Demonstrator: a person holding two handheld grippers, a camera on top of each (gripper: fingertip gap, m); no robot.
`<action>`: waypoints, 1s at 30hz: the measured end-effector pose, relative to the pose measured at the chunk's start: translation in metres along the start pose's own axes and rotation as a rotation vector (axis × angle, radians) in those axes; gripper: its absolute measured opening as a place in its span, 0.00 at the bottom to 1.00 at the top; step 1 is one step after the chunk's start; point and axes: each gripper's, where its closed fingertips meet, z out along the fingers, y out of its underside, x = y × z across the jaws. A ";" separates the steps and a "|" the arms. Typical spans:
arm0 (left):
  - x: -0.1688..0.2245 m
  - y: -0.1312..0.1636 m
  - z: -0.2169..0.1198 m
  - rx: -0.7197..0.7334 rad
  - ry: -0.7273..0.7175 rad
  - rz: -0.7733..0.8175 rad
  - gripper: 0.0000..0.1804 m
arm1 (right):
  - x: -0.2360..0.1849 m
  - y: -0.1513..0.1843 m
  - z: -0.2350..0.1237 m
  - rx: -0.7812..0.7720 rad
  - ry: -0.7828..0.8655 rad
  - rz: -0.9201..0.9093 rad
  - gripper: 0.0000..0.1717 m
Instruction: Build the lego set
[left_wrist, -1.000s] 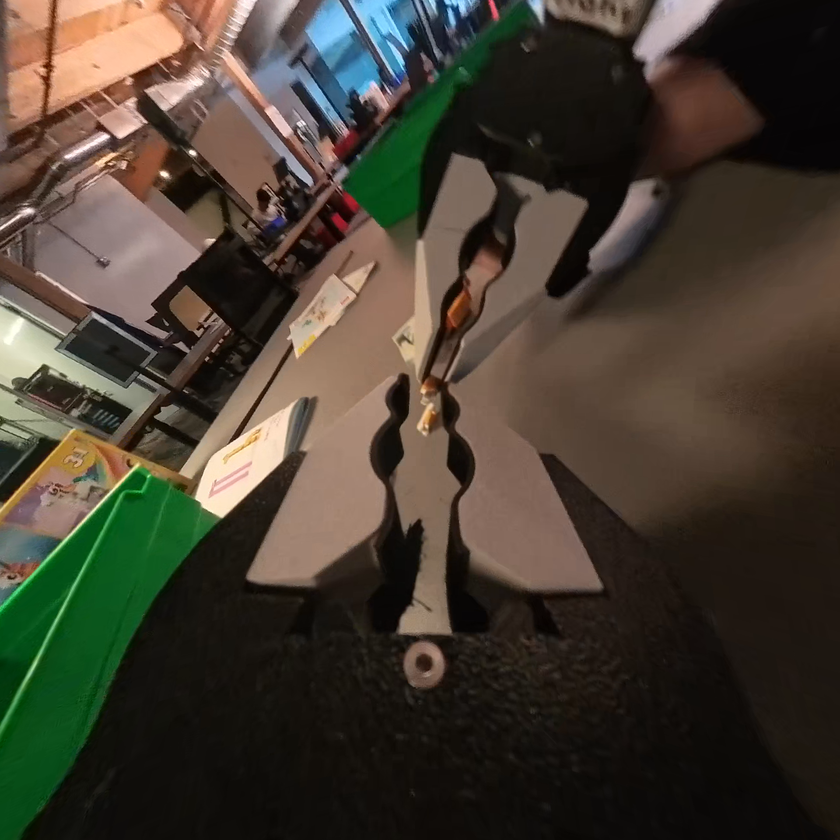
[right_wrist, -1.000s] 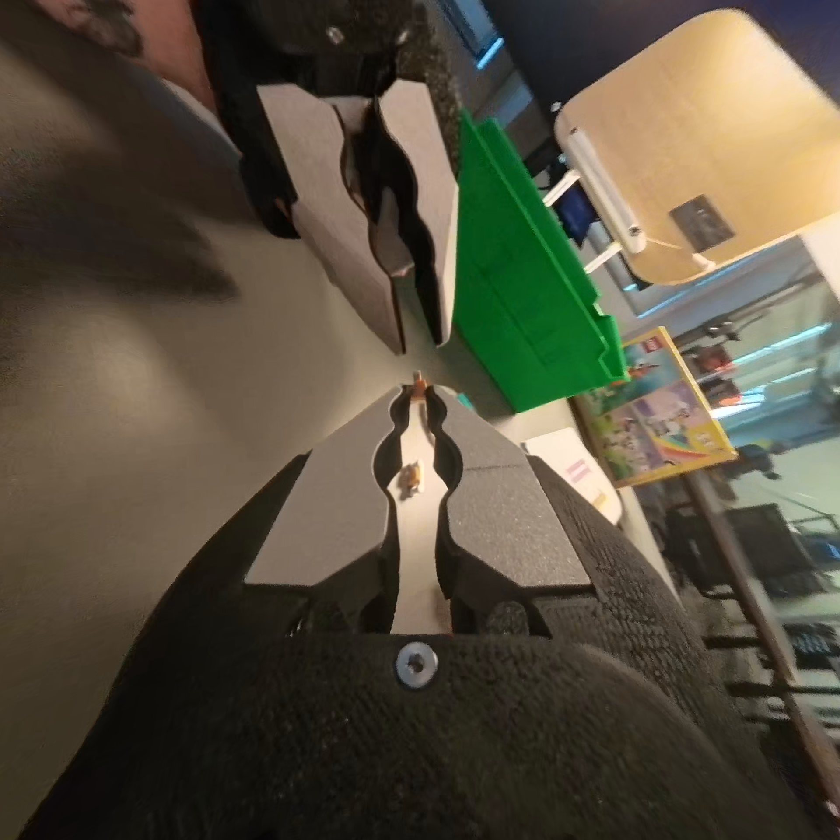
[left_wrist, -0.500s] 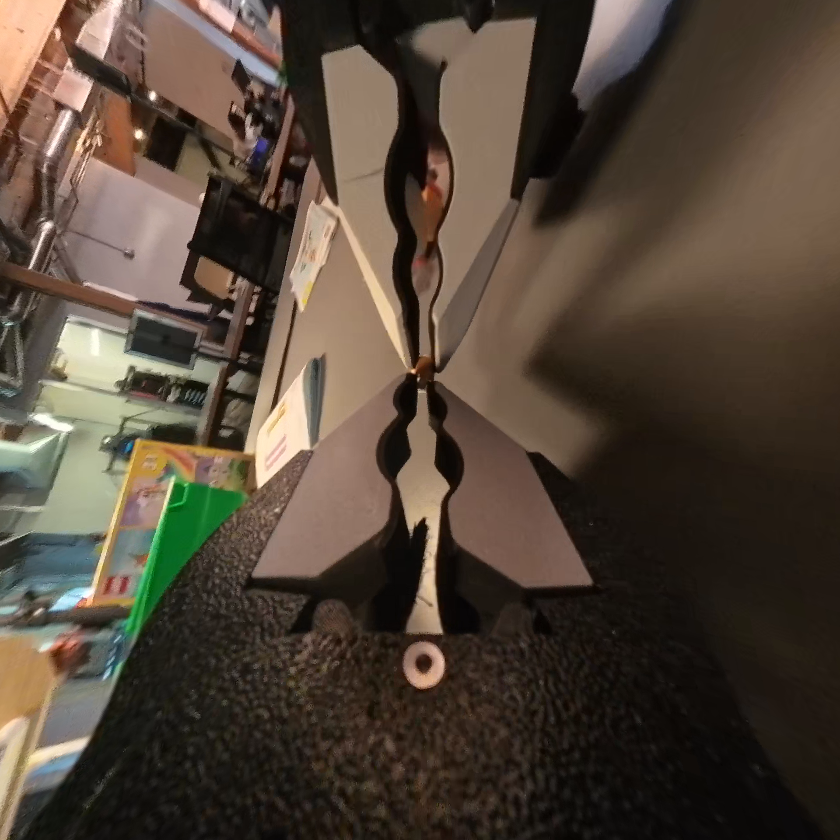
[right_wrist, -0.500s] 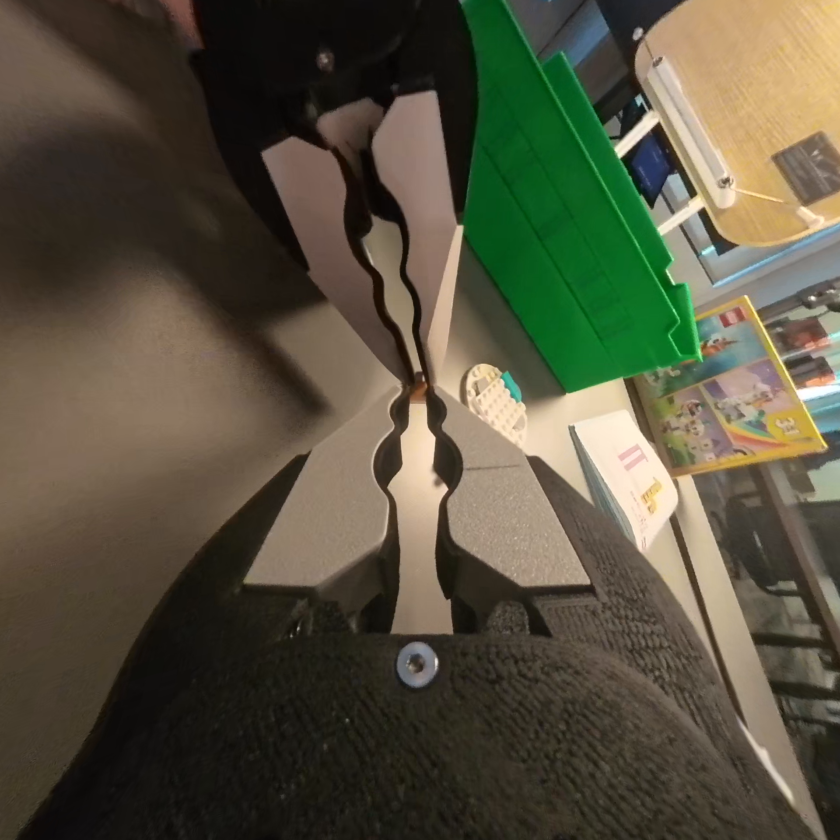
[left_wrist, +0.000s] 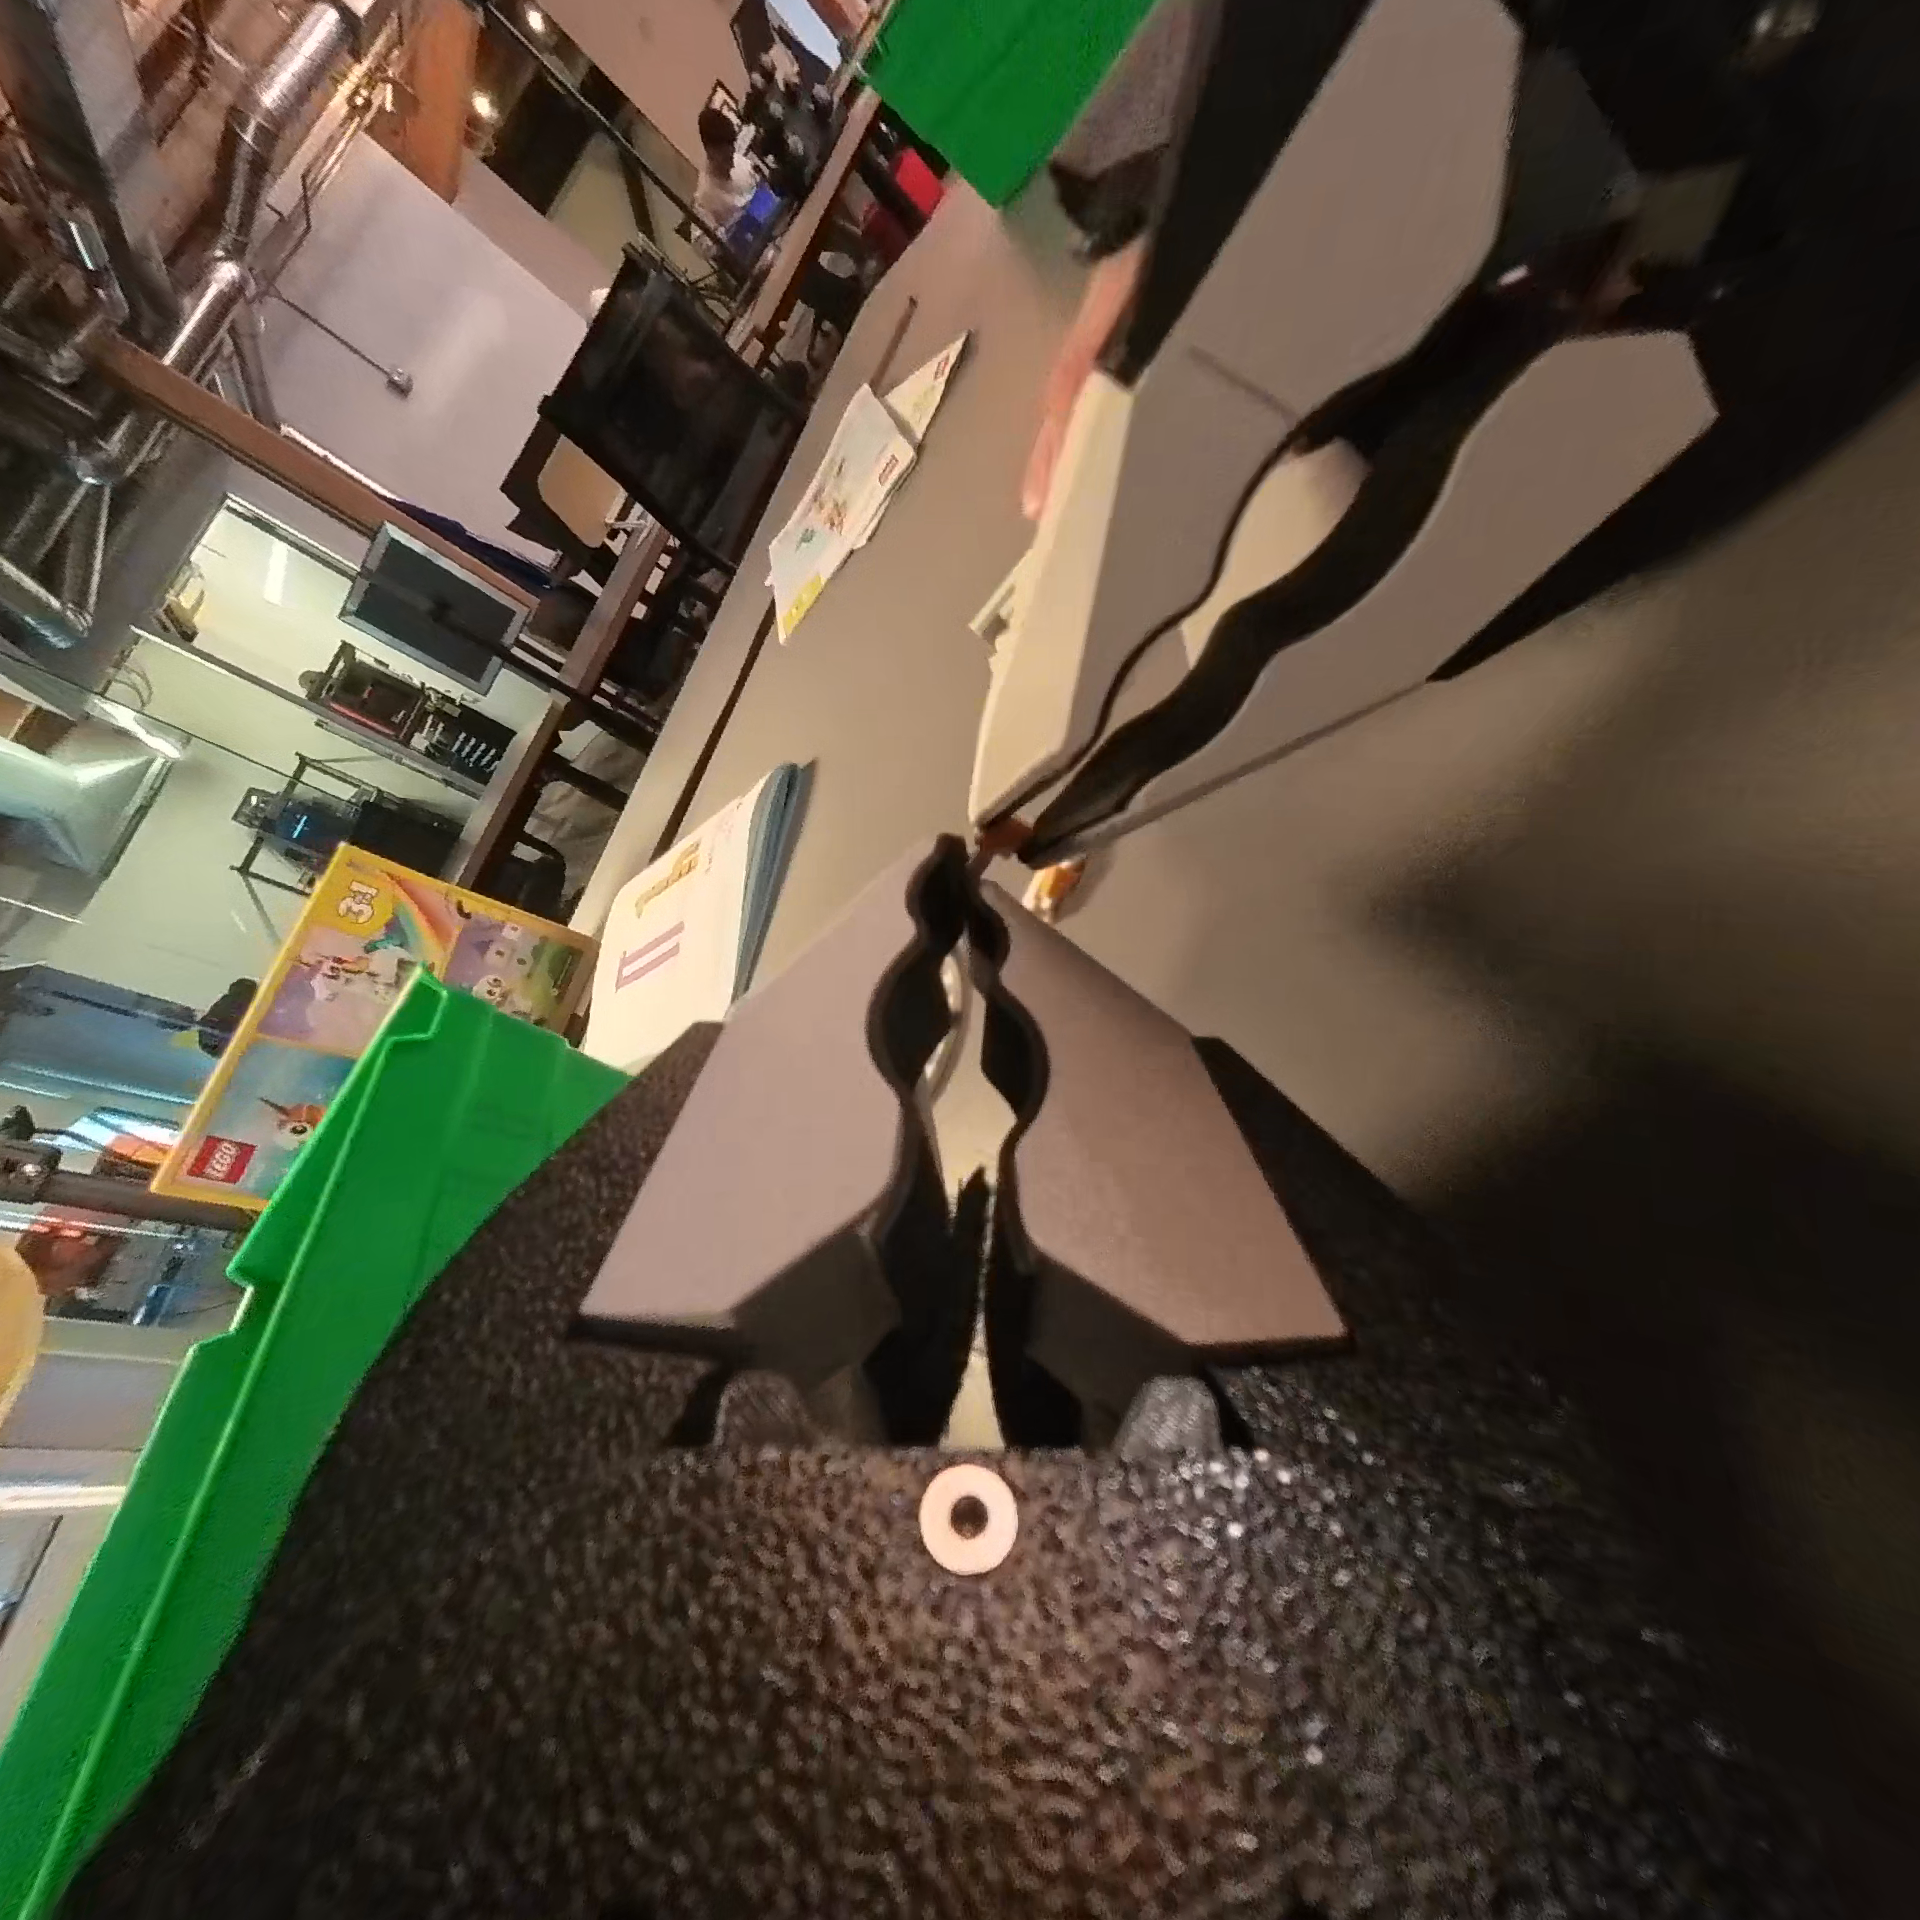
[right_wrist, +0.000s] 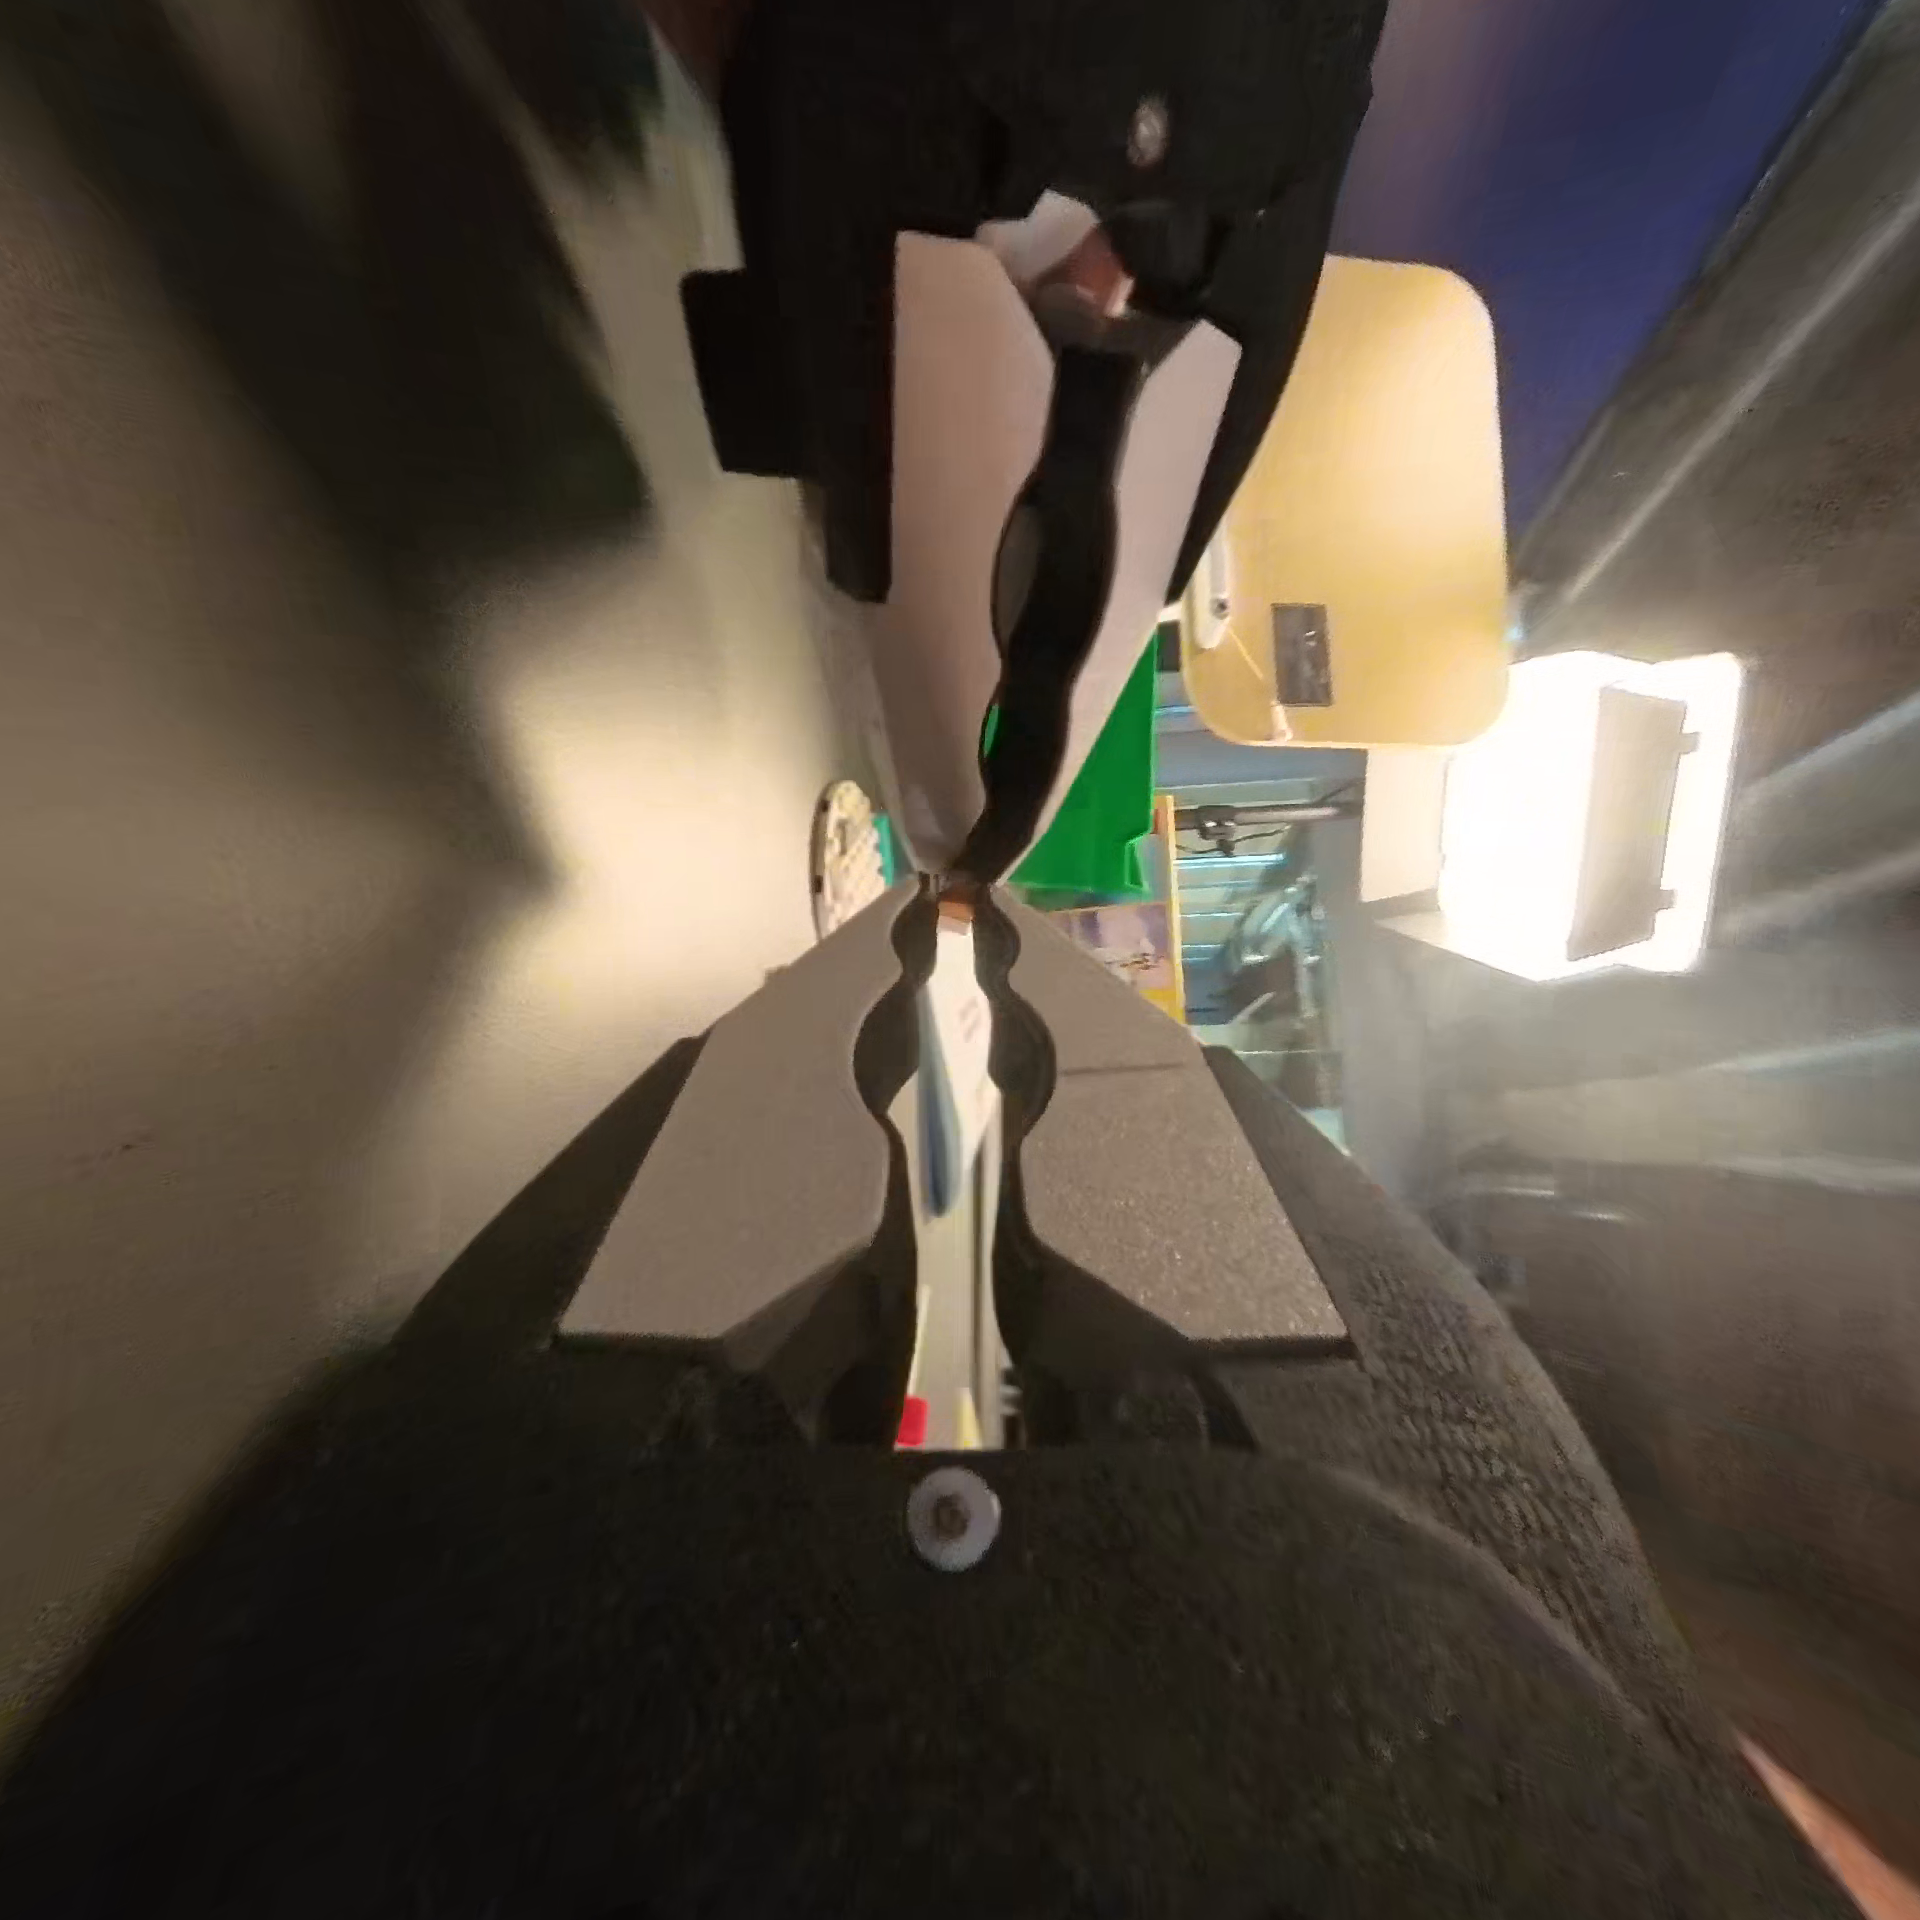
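Above the grey table (left_wrist: 1558, 935), tip to tip: the left gripper (left_wrist: 971, 847) is pinched together, seemingly on something thin; the right gripper (right_wrist: 954, 902) clamps a tiny orange-brown piece (right_wrist: 954, 910). Probably light, rigid, easily dropped; best gripped by its flat sides.

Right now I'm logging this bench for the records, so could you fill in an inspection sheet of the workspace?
Surface: grey table, bare in the middle.
Job's things: small orange-brown piece at the meeting fingertips; second orange piece lies on the table.
Clutter: green bin, colourful toy box, booklet, open leaflet, round white studded plate.
Grippers: left gripper shut, tips together; right gripper shut on the orange-brown piece; both meet tip to tip.
Cables: nothing seen.
Surroundings: shelving, monitors, ceiling ducts, people far off; the right wrist view is motion-blurred.
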 end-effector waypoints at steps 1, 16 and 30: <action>-0.002 0.002 0.001 -0.017 -0.011 -0.005 0.00 | 0.003 -0.003 -0.002 0.011 0.032 -0.049 0.03; -0.035 -0.003 -0.015 0.189 -0.051 -0.301 0.00 | 0.039 0.005 -0.013 0.190 -0.029 0.644 0.03; -0.001 -0.046 -0.027 0.325 -0.121 0.233 0.13 | 0.039 -0.003 -0.026 0.470 -0.525 1.478 0.03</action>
